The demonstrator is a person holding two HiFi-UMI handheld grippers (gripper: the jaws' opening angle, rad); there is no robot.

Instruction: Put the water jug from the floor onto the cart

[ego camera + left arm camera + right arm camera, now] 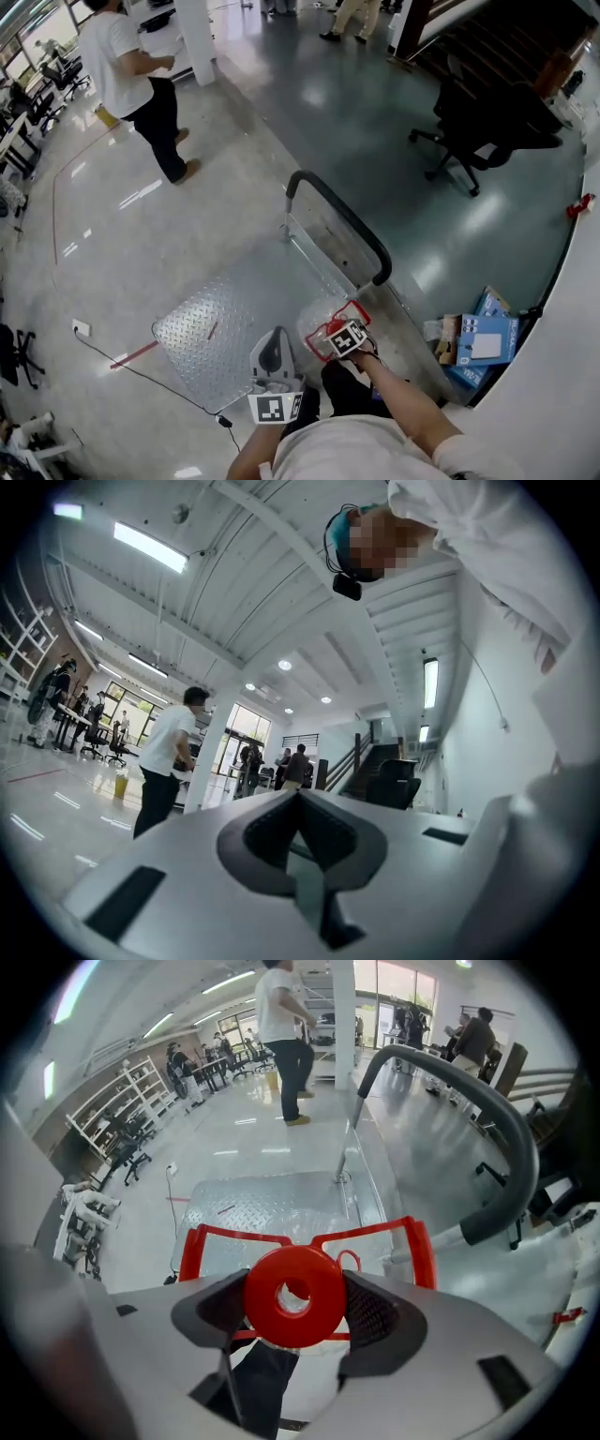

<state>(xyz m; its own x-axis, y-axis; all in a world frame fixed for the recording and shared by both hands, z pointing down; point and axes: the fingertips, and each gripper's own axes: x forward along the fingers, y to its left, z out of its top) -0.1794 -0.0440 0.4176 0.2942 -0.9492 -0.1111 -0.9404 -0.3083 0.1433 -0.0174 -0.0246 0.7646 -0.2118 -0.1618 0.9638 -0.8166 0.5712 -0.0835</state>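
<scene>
The water jug (317, 323) is clear plastic with a red carrying frame (305, 1237) and a red round grip (293, 1296). My right gripper (293, 1299) is shut on that red grip, one jaw on each side. In the head view the right gripper (345, 336) holds the jug by the near right corner of the cart's steel deck (211, 336). The cart's black push handle (342, 223) rises just beyond the jug. My left gripper (274, 367) is left of the jug. It is shut and empty, and the left gripper (298, 803) points up at the ceiling.
A person in a white shirt (131, 80) stands far left on the glossy floor. A black office chair (478, 122) is at the far right. Blue boxes (483, 339) lie against the white wall, right of the cart. A black cable (141, 375) runs past the deck's near left corner.
</scene>
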